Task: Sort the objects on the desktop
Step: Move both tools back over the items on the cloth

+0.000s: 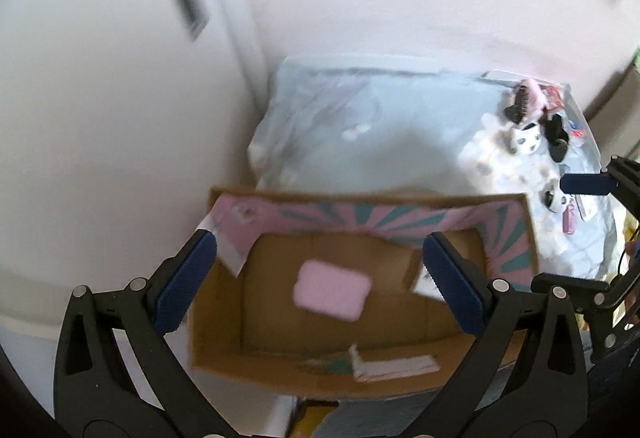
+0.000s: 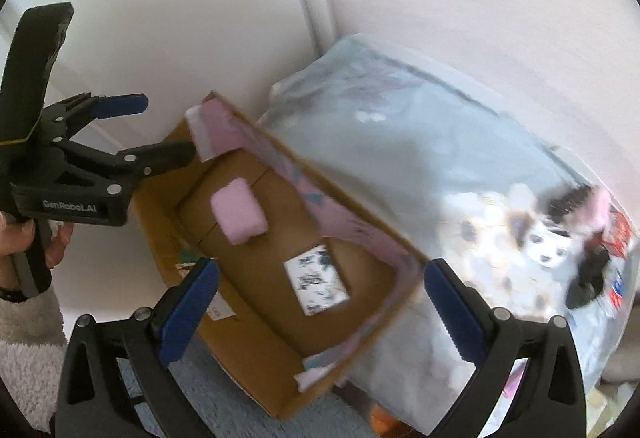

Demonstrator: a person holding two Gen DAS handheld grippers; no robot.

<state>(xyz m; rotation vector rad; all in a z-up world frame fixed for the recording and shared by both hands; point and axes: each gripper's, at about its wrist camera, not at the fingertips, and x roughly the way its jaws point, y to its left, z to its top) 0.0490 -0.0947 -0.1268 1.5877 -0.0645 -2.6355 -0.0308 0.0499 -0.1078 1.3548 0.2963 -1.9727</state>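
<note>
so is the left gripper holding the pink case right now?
No. The left gripper is open and empty, and the pink case lies loose on the floor of the cardboard box.

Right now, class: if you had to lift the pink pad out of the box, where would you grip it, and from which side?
Probably from above, through the box's open top. The pink pad lies flat and alone on the floor, so close the tool across its shorter width. Its walls block any sideways approach.

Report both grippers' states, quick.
Left gripper: open, holding nothing.
Right gripper: open, holding nothing.
</note>
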